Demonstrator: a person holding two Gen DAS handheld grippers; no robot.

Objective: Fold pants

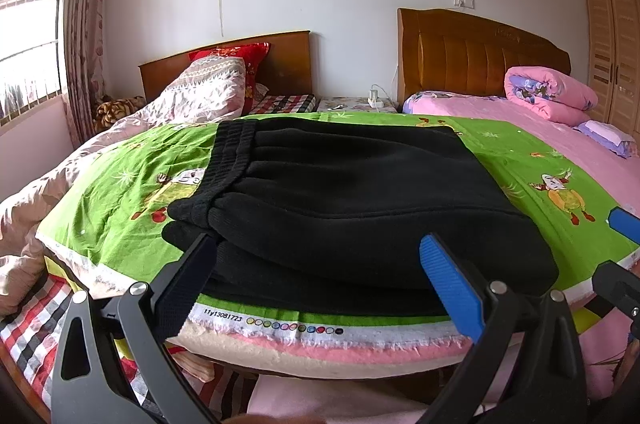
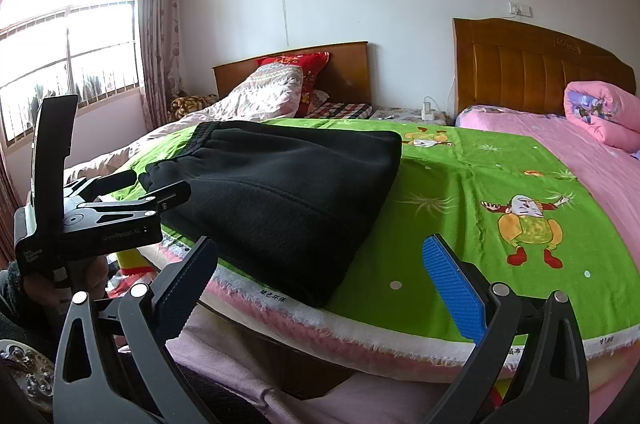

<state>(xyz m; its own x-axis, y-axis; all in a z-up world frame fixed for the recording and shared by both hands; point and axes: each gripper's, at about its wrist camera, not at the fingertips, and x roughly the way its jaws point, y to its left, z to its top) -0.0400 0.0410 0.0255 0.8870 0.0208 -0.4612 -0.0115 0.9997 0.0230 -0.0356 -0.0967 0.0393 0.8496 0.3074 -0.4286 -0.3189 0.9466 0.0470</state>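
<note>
The black pants [image 1: 352,200] lie folded on the green sheet [image 1: 120,184], mid-frame. Left gripper [image 1: 316,260] spread wide at their near edge; right gripper [image 2: 320,264] spread too, gripping nothing.

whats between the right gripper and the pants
Only bare green sheet separates the open right gripper from the pants, in the right wrist view.
</note>
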